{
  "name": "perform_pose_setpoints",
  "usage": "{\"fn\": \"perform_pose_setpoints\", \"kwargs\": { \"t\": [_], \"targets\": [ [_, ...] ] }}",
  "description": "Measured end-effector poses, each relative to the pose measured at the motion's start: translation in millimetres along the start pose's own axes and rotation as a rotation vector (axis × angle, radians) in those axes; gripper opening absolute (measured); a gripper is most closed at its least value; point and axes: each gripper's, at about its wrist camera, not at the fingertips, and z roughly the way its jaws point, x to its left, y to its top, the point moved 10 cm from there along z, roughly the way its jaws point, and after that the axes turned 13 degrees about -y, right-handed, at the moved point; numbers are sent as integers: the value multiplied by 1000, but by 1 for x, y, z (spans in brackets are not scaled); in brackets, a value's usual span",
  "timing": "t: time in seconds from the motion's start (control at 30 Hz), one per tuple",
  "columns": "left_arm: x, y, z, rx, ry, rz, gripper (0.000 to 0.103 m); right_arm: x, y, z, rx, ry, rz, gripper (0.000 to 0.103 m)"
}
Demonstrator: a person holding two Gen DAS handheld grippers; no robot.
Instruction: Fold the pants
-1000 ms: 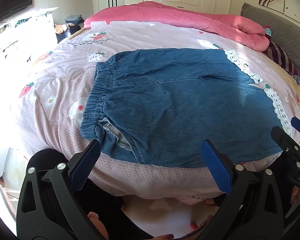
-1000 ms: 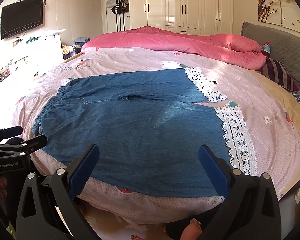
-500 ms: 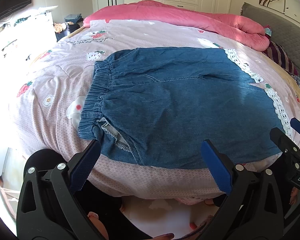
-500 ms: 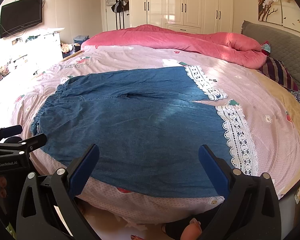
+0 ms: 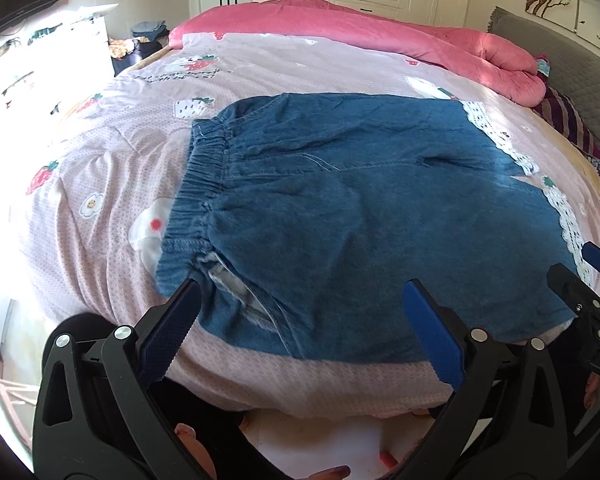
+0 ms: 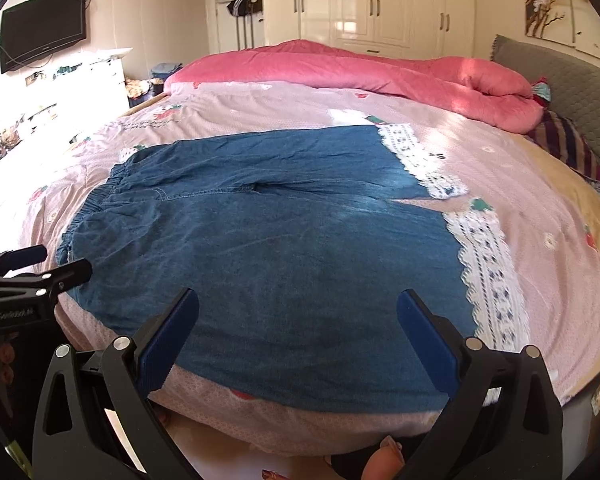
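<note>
Bedroom light pours over a pink quilted bedspread printed with strawberries (image 5: 112,168) as we look out along both tools. Nearest us in the left wrist view, our left gripper (image 5: 300,292) hovers with its blue-padded fingers (image 5: 168,332) spread wide, holding nothing, right over the near corner of the blue denim pants with an elastic waistband and white lace hems (image 5: 360,216). One pad tip sits just at the waistband's near end, beside a pocket opening. Over in the right wrist view, our right gripper (image 6: 296,300) is likewise wide apart and empty, poised above the near edge of the pants (image 6: 280,248), toward the lace-trimmed leg end. The pants lie flat across the bed, waistband to the left, lace hems to the right. Further back we see a bunched bright pink duvet (image 6: 360,68), a striped dark pillow (image 6: 568,140) against the grey padded headboard (image 6: 560,72), then cream wardrobe doors (image 6: 372,0) and a black wall-mounted television (image 6: 44,36).
</note>
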Motion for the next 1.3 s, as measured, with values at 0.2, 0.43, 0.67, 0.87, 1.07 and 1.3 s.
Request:
{"fn": "perform_pose_setpoints", "kwargs": {
  "t": [0.2, 0.43, 0.67, 0.87, 1.07, 1.3],
  "targets": [
    [44, 38, 13, -31, 64, -40, 94, 15, 33, 28, 18, 53, -58, 99],
    [94, 87, 45, -14, 128, -33, 94, 35, 72, 74, 49, 107, -117, 99],
    [111, 119, 83, 27, 123, -10, 94, 56, 114, 122, 62, 138, -186, 99],
    [112, 143, 114, 47, 33, 2, 94, 79, 139, 167, 125, 194, -202, 99],
    [107, 163, 134, 54, -39, 61, 56, 89, 168, 205, 112, 163, -307, 99],
    [107, 155, 152, 91, -79, 117, 5, 117, 185, 233, 101, 166, -478, 99]
  ]
}}
